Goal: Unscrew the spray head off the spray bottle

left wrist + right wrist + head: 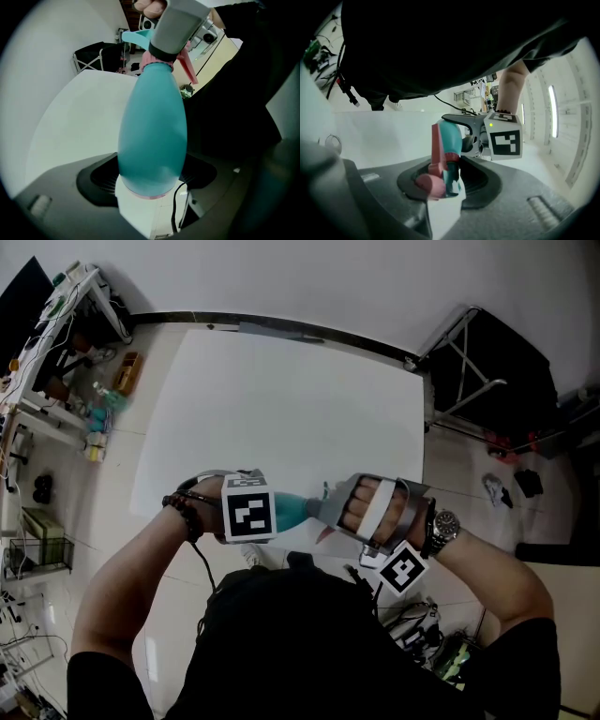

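Note:
A teal spray bottle point(292, 510) is held lying level between both grippers, above the near edge of the white table point(281, 399). My left gripper point(274, 512) is shut on the bottle's wide lower end; in the left gripper view the teal body point(152, 136) rises out of my left gripper point(152, 187). My right gripper point(330, 510) is shut on the spray head. In the right gripper view the pink and teal spray head point(439, 173) sits between the pads of my right gripper point(443, 190), with the pink trigger point(436, 143) pointing up. The left gripper's marker cube point(504, 137) shows behind the bottle.
A cluttered shelf with cables point(56, 352) stands on the floor at the left. A black folding stand point(487, 362) is past the table's right corner. The person's dark torso is close behind the grippers. A watch point(444, 524) is on the right wrist.

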### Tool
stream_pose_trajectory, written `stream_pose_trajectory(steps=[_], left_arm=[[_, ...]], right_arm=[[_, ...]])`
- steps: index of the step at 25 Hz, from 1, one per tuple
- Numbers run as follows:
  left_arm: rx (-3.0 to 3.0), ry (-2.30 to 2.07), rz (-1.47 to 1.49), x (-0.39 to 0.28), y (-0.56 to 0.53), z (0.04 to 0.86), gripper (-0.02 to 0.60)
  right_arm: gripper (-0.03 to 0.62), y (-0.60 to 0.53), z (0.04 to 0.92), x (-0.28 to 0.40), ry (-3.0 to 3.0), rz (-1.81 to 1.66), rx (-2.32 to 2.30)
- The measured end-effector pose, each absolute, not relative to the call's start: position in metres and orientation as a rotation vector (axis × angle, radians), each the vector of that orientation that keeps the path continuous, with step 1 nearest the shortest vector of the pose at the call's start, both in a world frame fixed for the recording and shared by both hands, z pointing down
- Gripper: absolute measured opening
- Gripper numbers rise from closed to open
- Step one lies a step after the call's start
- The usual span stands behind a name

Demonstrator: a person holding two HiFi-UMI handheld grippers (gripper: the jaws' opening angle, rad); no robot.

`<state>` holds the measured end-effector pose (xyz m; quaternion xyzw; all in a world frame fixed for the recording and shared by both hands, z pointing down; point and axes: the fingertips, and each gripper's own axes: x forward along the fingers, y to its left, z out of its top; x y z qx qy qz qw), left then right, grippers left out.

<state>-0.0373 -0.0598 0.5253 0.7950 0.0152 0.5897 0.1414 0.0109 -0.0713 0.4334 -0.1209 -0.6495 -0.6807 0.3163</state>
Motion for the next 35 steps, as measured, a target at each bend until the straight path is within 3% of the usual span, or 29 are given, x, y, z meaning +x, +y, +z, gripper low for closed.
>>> stream_pose_trajectory(steps=[35], left_arm=[[2.216, -0.254, 1.764, -0.101, -0.094, 0.568, 0.428]], right_arm=[[0.121, -0.12, 0.412, 0.06, -1.696, -1.697, -0.072]])
